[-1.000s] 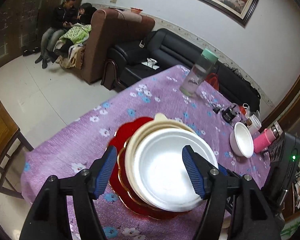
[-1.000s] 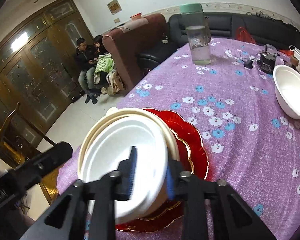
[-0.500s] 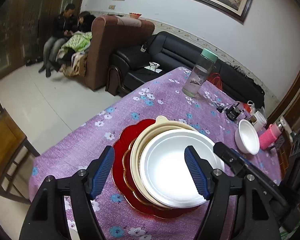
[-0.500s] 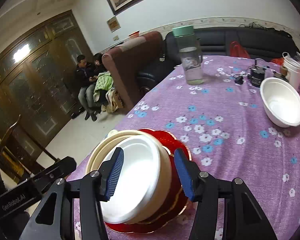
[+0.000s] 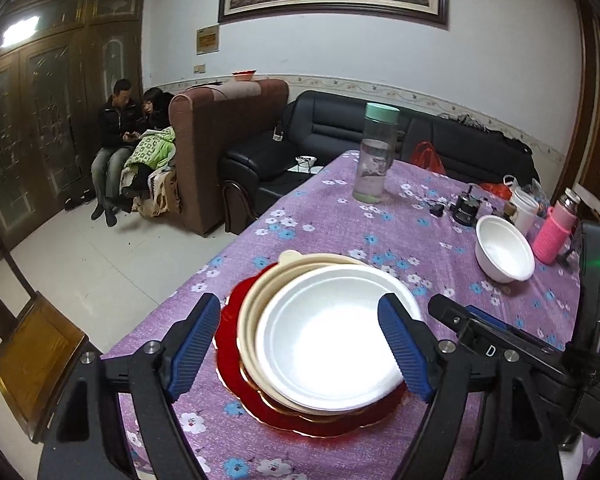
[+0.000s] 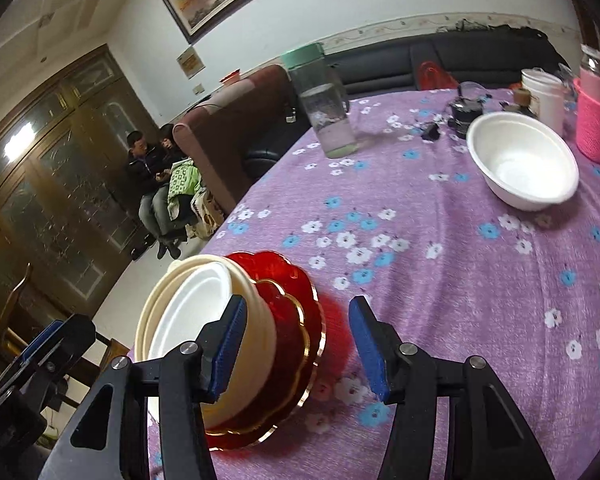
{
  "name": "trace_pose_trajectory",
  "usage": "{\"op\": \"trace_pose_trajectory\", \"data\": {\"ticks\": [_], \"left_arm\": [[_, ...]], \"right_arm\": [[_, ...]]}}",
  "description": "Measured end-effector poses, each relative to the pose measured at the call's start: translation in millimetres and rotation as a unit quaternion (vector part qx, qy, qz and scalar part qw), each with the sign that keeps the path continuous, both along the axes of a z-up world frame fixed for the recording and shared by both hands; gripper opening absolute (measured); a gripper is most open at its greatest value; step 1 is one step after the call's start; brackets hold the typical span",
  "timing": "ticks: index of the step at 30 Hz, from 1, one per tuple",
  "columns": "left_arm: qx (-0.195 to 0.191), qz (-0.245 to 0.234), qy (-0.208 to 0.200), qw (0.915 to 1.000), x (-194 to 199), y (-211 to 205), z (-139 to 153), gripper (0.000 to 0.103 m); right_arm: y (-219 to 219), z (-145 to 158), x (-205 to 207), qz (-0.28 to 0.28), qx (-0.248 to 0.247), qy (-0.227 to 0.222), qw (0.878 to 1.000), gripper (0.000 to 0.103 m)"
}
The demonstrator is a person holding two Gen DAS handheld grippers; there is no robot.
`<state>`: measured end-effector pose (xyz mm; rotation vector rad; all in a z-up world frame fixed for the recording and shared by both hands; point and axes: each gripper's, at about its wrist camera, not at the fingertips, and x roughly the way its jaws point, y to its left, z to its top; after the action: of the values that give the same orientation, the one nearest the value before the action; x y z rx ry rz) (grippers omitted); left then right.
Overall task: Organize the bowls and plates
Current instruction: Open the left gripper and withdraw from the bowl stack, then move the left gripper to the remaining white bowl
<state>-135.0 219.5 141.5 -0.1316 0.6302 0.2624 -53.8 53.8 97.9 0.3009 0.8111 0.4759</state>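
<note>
From the left gripper's (image 5: 300, 350) view you look straight down into the stack near the table's corner: a white plate (image 5: 328, 344) on top, a cream bowl (image 5: 260, 300) under it, and red plates (image 5: 230, 332) at the bottom. The blue pads stand wide to either side of the white plate and press on nothing; the jaws have just been opening. This view also catches the right gripper (image 5: 496, 332) from the side, off to the right of the stack.

The right gripper's (image 6: 296, 344) own view shows the stack side-on instead, so the layers can be counted: one white plate (image 6: 188, 312), one cream bowl (image 6: 252, 320), and two gold-edged red plates (image 6: 296, 320) beneath. Its jaws are parted about halfway and hold nothing; the red plates' rim shows in the gap, untouched. Its left pad sits in front of the cream bowl's wall, and I cannot tell whether it touches.

One lone white bowl (image 6: 522, 160) sits well apart on the purple flowered tablecloth (image 6: 440, 280), near one pink flask (image 6: 594, 120) and one white cup (image 6: 544, 96). One clear bottle (image 6: 324, 108) with a green cap stands farther back. Two people (image 5: 132, 140) sit on a brown sofa (image 5: 220, 140).
</note>
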Motion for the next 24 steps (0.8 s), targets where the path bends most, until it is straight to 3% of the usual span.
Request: {"op": "trace_pose_trajectory", "data": {"ticks": [24], "left_arm": [[0.05, -0.077, 0.033, 0.9952, 22, -88, -4, 0.081]], "right_arm": [[-133, -18, 10, -0.1, 0.048, 0.024, 0.994, 0.061]]}}
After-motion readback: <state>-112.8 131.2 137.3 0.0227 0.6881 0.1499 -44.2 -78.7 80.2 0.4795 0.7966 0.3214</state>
